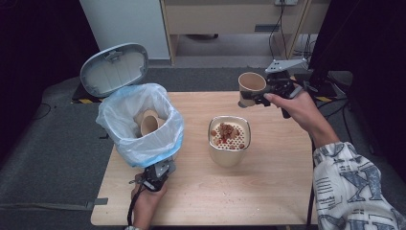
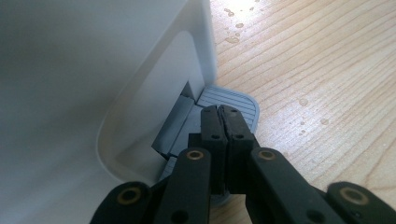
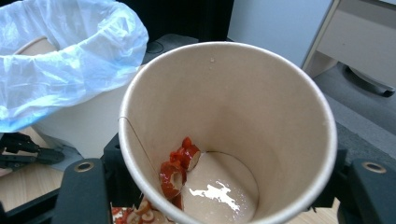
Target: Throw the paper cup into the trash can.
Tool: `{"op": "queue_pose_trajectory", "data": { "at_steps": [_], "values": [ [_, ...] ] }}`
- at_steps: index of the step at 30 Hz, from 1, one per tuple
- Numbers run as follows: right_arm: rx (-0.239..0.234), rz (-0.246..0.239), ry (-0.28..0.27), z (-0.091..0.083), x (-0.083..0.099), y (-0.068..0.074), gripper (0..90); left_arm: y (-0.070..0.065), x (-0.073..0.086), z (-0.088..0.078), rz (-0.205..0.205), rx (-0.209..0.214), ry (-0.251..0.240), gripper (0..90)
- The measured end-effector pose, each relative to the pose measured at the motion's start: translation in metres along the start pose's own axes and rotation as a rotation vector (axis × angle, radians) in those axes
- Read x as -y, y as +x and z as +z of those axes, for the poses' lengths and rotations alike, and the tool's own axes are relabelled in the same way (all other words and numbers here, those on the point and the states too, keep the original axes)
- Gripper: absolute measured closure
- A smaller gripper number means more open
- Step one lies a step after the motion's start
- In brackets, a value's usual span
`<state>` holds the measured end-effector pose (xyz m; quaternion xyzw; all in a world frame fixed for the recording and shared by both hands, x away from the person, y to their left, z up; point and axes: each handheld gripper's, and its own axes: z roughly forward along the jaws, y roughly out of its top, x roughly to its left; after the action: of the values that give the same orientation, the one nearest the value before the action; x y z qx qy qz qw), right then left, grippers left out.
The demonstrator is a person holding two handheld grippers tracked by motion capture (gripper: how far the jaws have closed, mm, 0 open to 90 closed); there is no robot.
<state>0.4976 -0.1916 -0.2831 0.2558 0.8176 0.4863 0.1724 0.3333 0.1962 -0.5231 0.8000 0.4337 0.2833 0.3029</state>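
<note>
**Jaws: left pair closed on bin pedal, right pair clamped round paper cup**

Jaws of the left gripper (image 2: 220,112) are pressed together with nothing between them. Their tips rest on the ribbed grey foot pedal (image 2: 233,105) at the base of the white pedal bin (image 2: 93,70). In the high view the left gripper (image 1: 155,176) sits at the near left of the wooden surface (image 1: 268,187), just in front of the bin.

Bin lid (image 1: 114,68) stands raised, tilted back. Bin is lined with a pale blue plastic bag (image 1: 139,143); one brown paper cup (image 1: 149,123) lies inside it.

Jaws of the right gripper (image 1: 256,98) are spread to the width of a second paper cup (image 1: 251,86) and hold it by its sides, one jaw on each flank. Cup is held above the far right part of the surface, well apart from the bin, mouth tipped toward the camera. In the right gripper view the cup (image 3: 229,130) contains a small pool of pale liquid (image 3: 217,189) and a few red food scraps (image 3: 177,168) stuck to the lower wall.

Centre of surface: a cream container (image 1: 229,146) with a perforated strainer top (image 1: 230,136), red-brown food bits lying on the strainer. Droplets visible on the wood near the pedal.
</note>
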Motion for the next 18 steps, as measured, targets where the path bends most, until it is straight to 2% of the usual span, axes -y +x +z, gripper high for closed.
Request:
{"op": "queue_pose_trajectory", "data": {
  "at_steps": [18],
  "values": [
    [-0.051,-0.010,0.000,0.023,-0.024,0.019,31.3,0.000,0.000,0.000,-0.005,0.000,0.001,87.9]
  ]
}}
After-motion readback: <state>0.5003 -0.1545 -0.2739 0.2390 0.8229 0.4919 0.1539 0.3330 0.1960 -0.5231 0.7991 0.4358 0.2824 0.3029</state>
